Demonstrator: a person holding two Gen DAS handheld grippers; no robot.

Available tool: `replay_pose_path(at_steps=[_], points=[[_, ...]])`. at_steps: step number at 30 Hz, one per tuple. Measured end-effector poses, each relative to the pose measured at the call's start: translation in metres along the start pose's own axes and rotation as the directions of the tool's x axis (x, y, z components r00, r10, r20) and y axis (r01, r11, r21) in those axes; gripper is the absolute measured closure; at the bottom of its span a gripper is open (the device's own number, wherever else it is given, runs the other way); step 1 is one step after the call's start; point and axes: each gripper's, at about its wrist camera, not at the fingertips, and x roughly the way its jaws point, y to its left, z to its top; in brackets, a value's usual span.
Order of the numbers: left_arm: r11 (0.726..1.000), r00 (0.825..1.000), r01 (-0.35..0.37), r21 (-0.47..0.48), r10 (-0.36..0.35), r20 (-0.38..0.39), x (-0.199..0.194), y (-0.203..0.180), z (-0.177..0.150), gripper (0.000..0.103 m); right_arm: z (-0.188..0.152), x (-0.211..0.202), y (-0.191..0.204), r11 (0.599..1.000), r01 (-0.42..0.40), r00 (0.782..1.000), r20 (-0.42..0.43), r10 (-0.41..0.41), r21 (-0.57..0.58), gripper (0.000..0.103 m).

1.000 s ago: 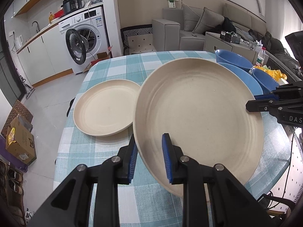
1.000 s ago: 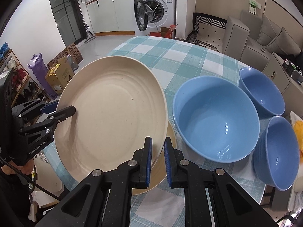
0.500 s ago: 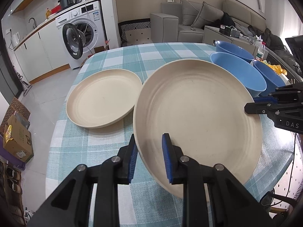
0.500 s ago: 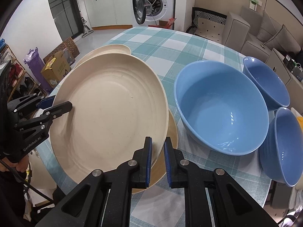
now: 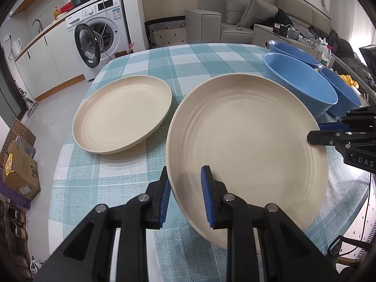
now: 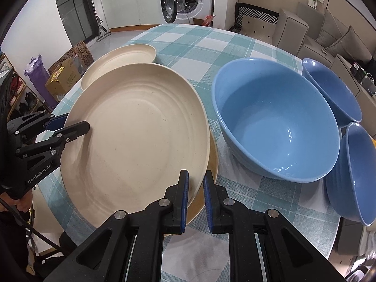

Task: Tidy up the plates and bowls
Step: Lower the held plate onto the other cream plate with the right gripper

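Note:
A large cream plate (image 5: 249,150) (image 6: 138,141) is held tilted above the table by both grippers. My left gripper (image 5: 185,197) is shut on its near rim. My right gripper (image 6: 195,189) is shut on the opposite rim; it also shows in the left wrist view (image 5: 329,131). A second cream plate (image 5: 122,112) (image 6: 122,57) lies flat on the table to the left. A third plate (image 6: 212,162) lies under the held one. A large blue bowl (image 6: 275,119) (image 5: 300,87) and two smaller blue bowls (image 6: 331,89) (image 6: 359,171) stand at the right.
The round table has a teal checked cloth (image 5: 195,58) (image 6: 199,40). Its near edge is close below the grippers. Cardboard boxes (image 5: 21,162) stand on the floor at left. A washing machine (image 5: 98,33) and a sofa (image 5: 242,18) are behind.
The held plate has come lower and a little toward the flat plate on the left. Both grippers keep their hold on its rims.

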Motion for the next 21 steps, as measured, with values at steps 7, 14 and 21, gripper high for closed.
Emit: replay_pose_path(at_steps=[7, 14, 21], points=[[1.0, 1.0, 0.008, 0.009, -0.008, -0.012, 0.007, -0.003, 0.0, 0.08, -0.003, 0.006, -0.004, 1.0, 0.011, 1.0, -0.01, -0.011, 0.009, 0.09], [1.0, 1.0, 0.003, 0.024, -0.003, -0.017, 0.011, -0.007, 0.0, 0.079, -0.004, 0.013, -0.006, 1.0, 0.029, 0.999, -0.024, -0.029, 0.003, 0.09], [0.999, 1.0, -0.005, 0.039, 0.005, -0.024, 0.015, -0.009, 0.0, 0.078, -0.005, 0.017, -0.006, 1.0, 0.03, 0.999, -0.035, -0.03, 0.002, 0.09]])
